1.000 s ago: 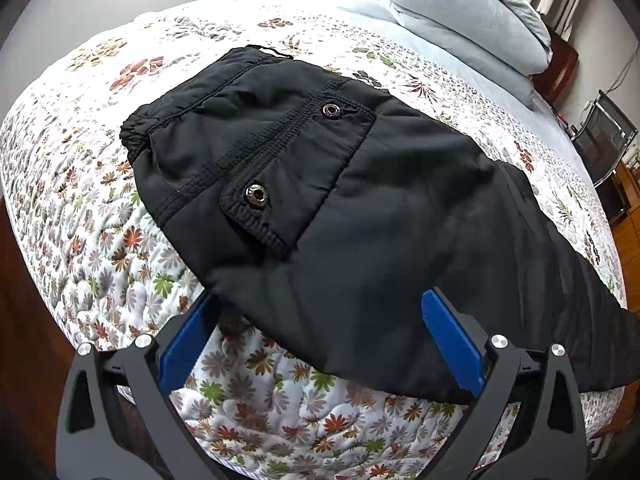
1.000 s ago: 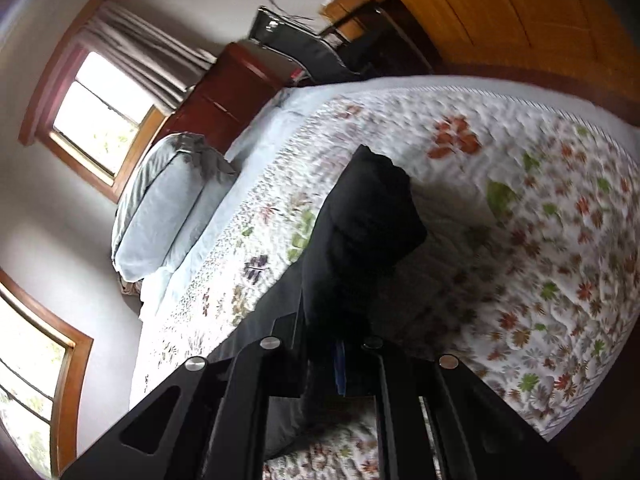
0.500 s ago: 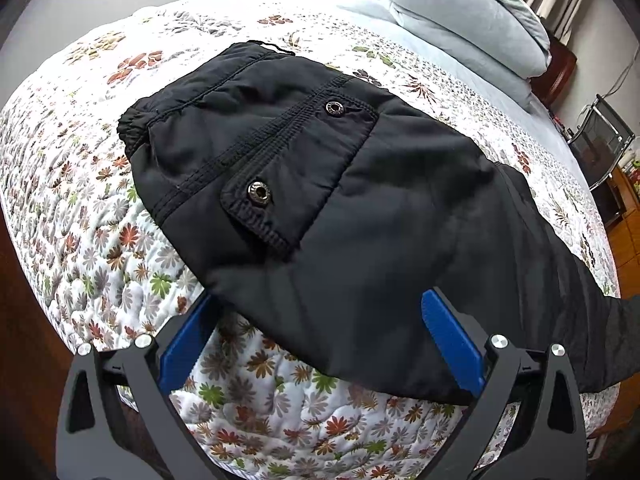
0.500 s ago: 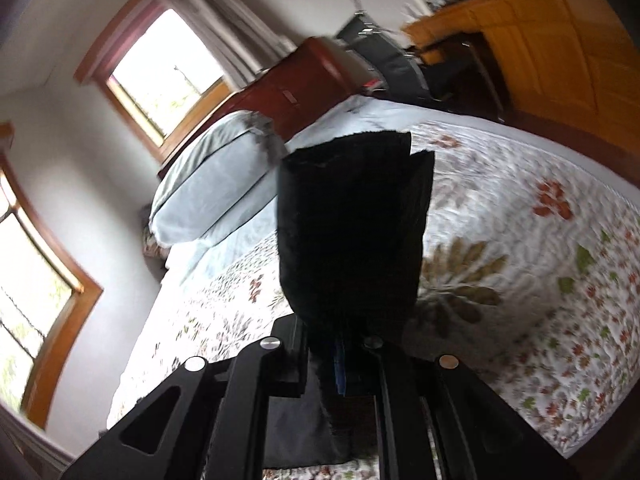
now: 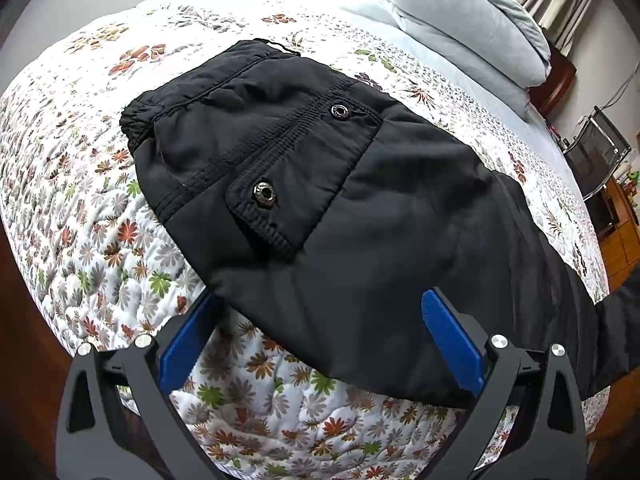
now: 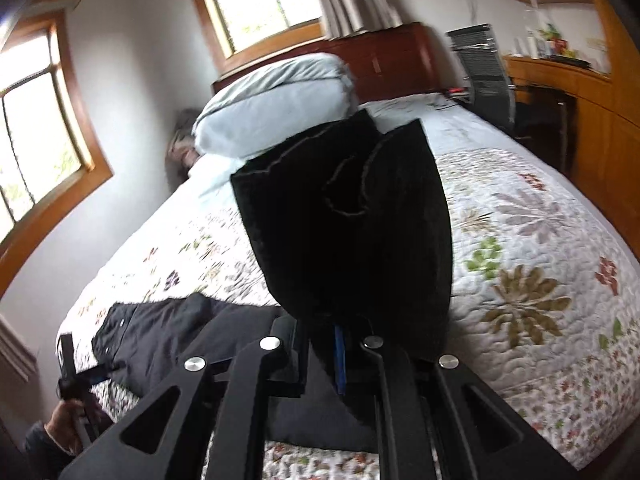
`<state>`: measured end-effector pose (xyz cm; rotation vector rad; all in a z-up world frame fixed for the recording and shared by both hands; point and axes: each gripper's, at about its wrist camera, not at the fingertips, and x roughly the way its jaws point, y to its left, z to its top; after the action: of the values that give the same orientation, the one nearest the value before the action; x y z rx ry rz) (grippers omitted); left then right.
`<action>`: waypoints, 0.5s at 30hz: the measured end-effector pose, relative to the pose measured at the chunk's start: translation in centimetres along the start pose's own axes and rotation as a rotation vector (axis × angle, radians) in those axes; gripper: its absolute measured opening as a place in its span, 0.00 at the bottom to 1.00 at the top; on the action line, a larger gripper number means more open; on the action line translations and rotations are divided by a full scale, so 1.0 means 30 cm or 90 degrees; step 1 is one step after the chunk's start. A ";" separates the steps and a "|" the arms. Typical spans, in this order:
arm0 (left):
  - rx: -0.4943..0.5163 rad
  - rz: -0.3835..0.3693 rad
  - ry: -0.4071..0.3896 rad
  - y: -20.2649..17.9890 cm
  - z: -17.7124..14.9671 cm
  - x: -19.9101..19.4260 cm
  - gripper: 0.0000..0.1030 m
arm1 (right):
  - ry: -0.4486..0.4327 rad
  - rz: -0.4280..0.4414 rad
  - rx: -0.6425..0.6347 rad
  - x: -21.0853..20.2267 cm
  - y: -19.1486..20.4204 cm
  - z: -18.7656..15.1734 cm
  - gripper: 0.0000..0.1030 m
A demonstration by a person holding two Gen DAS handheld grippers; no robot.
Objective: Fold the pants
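Observation:
Black pants lie on the floral quilt, waistband at the left, a snap pocket on top, legs running off to the right. My left gripper is open, its blue pads either side of the near edge of the seat. My right gripper is shut on the leg ends of the pants, which stand lifted above the bed. In the right wrist view the waist end lies low at the left with the left gripper beside it.
The bed's floral quilt fills both views. A folded light-blue duvet lies at the headboard. A black chair and wooden desk stand beside the bed on the right. Windows are on the far wall.
My right gripper has lifted the leg ends off the quilt and swung them round toward the waist end. The left gripper has stayed open at the seat edge.

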<state>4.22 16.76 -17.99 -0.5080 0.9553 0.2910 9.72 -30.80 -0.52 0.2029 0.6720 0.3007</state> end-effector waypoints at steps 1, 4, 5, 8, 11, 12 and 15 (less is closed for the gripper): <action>-0.001 -0.002 0.000 0.003 0.000 -0.001 0.97 | 0.008 0.004 -0.008 0.016 0.017 -0.005 0.10; -0.005 -0.005 0.000 0.008 -0.001 -0.002 0.97 | 0.035 0.018 -0.035 0.065 0.077 -0.032 0.10; -0.005 -0.006 0.000 0.008 -0.001 -0.003 0.97 | 0.049 0.026 -0.042 0.088 0.098 -0.045 0.10; -0.005 -0.007 0.000 0.011 -0.001 -0.004 0.97 | 0.082 0.032 -0.063 0.145 0.148 -0.085 0.10; -0.007 -0.009 -0.001 0.013 -0.003 -0.007 0.97 | 0.121 0.037 -0.077 0.204 0.192 -0.131 0.10; -0.008 -0.010 0.000 0.015 -0.002 -0.008 0.97 | 0.131 0.036 -0.082 0.221 0.203 -0.145 0.10; -0.011 -0.014 0.000 0.020 -0.002 -0.010 0.97 | 0.161 0.029 -0.106 0.265 0.243 -0.192 0.10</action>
<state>3.72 17.23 -17.95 -0.5333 0.9477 0.2801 10.43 -20.78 -7.49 0.0211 0.8894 0.4284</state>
